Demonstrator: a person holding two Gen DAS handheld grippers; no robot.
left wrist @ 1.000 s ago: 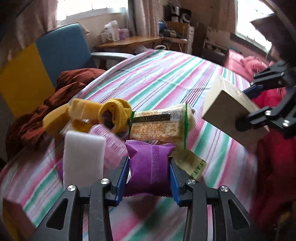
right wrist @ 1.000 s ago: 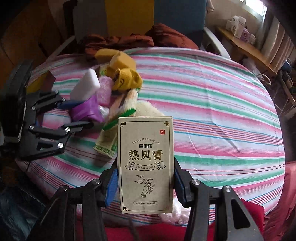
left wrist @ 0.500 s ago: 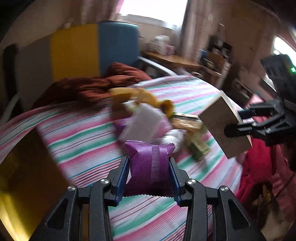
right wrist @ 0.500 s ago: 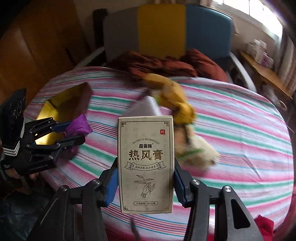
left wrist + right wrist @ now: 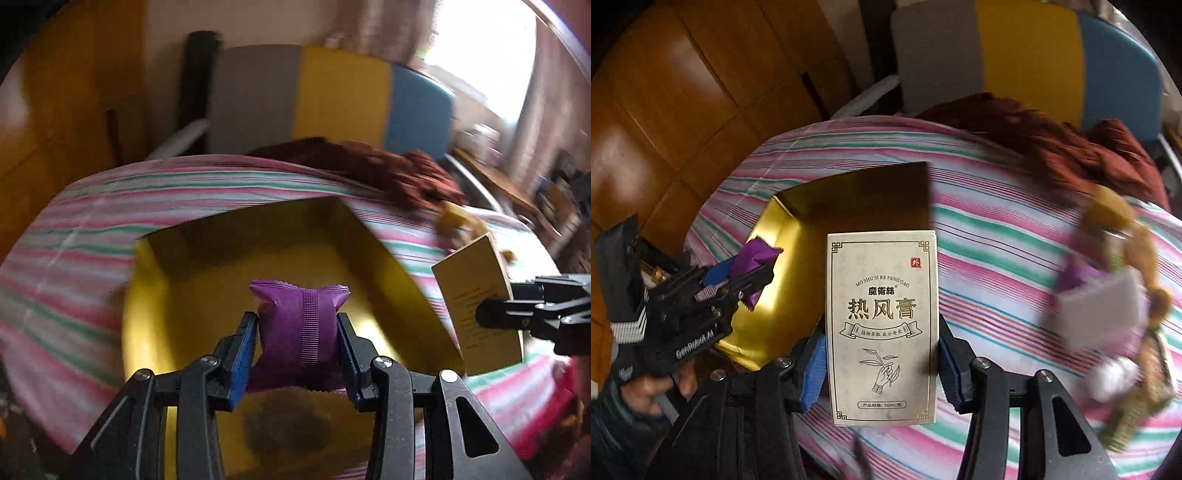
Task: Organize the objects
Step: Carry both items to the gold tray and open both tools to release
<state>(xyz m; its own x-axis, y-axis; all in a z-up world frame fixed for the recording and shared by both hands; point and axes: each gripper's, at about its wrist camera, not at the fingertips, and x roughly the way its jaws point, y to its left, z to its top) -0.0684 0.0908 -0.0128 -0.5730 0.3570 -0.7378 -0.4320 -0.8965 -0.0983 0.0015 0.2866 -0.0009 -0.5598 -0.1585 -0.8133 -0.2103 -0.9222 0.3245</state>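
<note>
My left gripper (image 5: 297, 352) is shut on a small purple sachet (image 5: 299, 332) and hangs over the open gold box (image 5: 207, 258) on the striped table. In the right wrist view the same left gripper (image 5: 738, 273) holds the purple sachet (image 5: 757, 254) above the gold box (image 5: 783, 295) at the table's left edge. My right gripper (image 5: 882, 365) is shut on a beige carton (image 5: 882, 325) with Chinese print, held upright beside the box's right wall. From the left wrist view, the carton (image 5: 476, 306) sits at the right in the right gripper (image 5: 495, 314).
A blurred pile of loose items (image 5: 1115, 321) lies on the striped tablecloth (image 5: 997, 236) to the right: a white block, yellow cloth, packets. A brown cloth (image 5: 1052, 144) drapes the far edge before a grey, yellow and blue chair (image 5: 1015, 48). A hand (image 5: 646, 391) grips the left tool.
Both grippers have swung left across the table, away from the pile, carrying the sachet and the carton. The gold box has come into view, with the left gripper now over it.
</note>
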